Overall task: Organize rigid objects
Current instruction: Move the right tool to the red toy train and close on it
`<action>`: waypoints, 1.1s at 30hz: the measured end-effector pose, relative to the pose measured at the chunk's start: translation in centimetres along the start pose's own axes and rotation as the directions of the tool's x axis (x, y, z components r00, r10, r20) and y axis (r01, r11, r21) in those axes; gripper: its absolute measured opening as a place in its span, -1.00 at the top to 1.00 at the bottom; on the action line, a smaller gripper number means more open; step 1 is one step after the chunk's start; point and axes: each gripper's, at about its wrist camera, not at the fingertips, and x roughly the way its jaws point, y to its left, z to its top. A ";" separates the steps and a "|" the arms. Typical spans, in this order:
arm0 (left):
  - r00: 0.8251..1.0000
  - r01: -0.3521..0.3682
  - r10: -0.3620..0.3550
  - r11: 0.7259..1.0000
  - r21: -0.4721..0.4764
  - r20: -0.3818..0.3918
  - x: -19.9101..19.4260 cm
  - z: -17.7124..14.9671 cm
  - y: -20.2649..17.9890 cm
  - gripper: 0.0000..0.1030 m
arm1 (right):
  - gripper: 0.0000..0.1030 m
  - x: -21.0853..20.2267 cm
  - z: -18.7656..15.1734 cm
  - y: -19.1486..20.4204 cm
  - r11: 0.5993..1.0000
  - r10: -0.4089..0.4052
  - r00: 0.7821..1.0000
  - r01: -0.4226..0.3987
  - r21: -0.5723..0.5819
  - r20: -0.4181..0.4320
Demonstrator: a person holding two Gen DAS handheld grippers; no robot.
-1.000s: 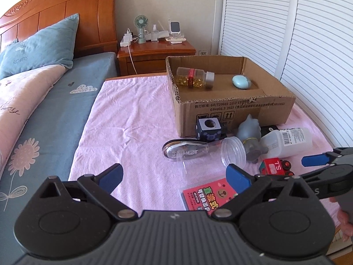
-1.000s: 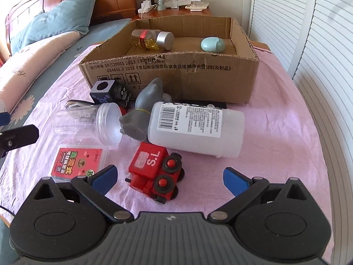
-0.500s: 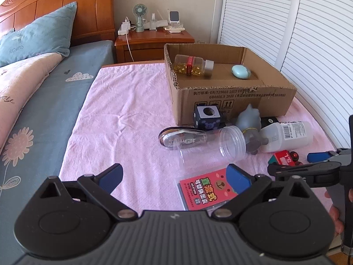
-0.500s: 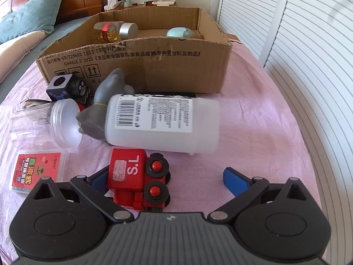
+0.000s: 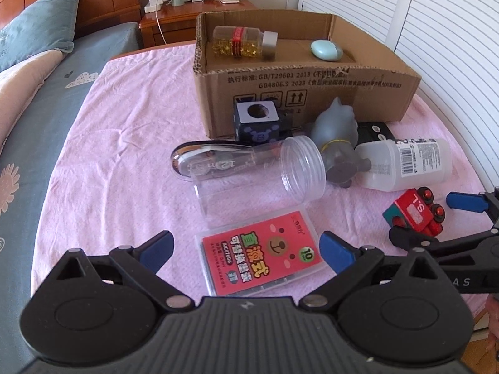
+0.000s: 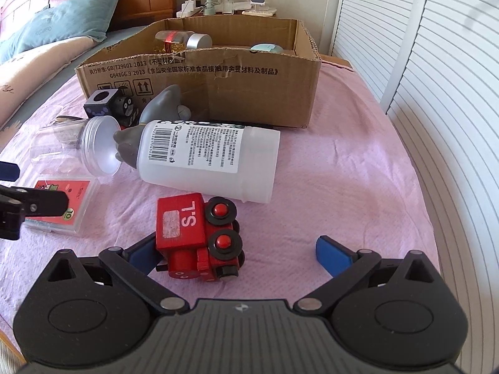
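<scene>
A red toy train [image 6: 199, 237] lies on the pink cloth between the fingers of my right gripper [image 6: 237, 254], which stands open around it; the left finger is close against the train. My left gripper [image 5: 246, 246] is open over a flat red card case [image 5: 260, 254]. Behind lie a clear jar [image 5: 259, 174], a grey figure [image 5: 336, 146], a white bottle [image 6: 209, 159] and a dark cube [image 5: 257, 121]. The cardboard box [image 5: 312, 84] holds a capsule bottle [image 5: 243, 42] and a mint oval thing [image 5: 326, 50].
A shiny metal object [image 5: 202, 159] lies behind the jar. The bed with a blue pillow [image 6: 65, 25] runs along the left, a wooden nightstand [image 5: 193, 18] with a fan stands behind, and white louvred doors [image 6: 436, 78] close off the right.
Both grippers have moved forward and lower. My left one now straddles the card case. The train now sits between my right gripper's fingers.
</scene>
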 end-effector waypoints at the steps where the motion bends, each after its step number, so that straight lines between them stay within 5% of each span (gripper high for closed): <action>1: 1.000 0.001 -0.001 1.000 -0.005 -0.010 0.3 0.1 -0.2 -0.93 | -1.00 0.0 0.0 0.0 1.000 0.004 1.000 -0.004 -0.006 0.000; 18: 0.982 -0.136 0.141 0.990 0.044 -0.125 0.7 0.0 -0.2 -0.99 | -1.00 -0.1 -0.5 -0.3 0.998 0.038 0.999 -0.037 -0.046 0.022; 27: 0.958 -0.108 0.102 0.994 -0.008 -0.269 1.3 1.1 1.3 -0.99 | -1.00 -0.1 -0.5 -0.4 0.997 0.050 0.998 -0.049 -0.059 0.027; 33: 0.955 -0.119 0.108 0.993 -0.024 -0.276 1.3 0.9 1.2 -1.00 | -1.00 -0.1 -0.5 -0.5 0.996 0.057 0.998 -0.055 -0.066 0.029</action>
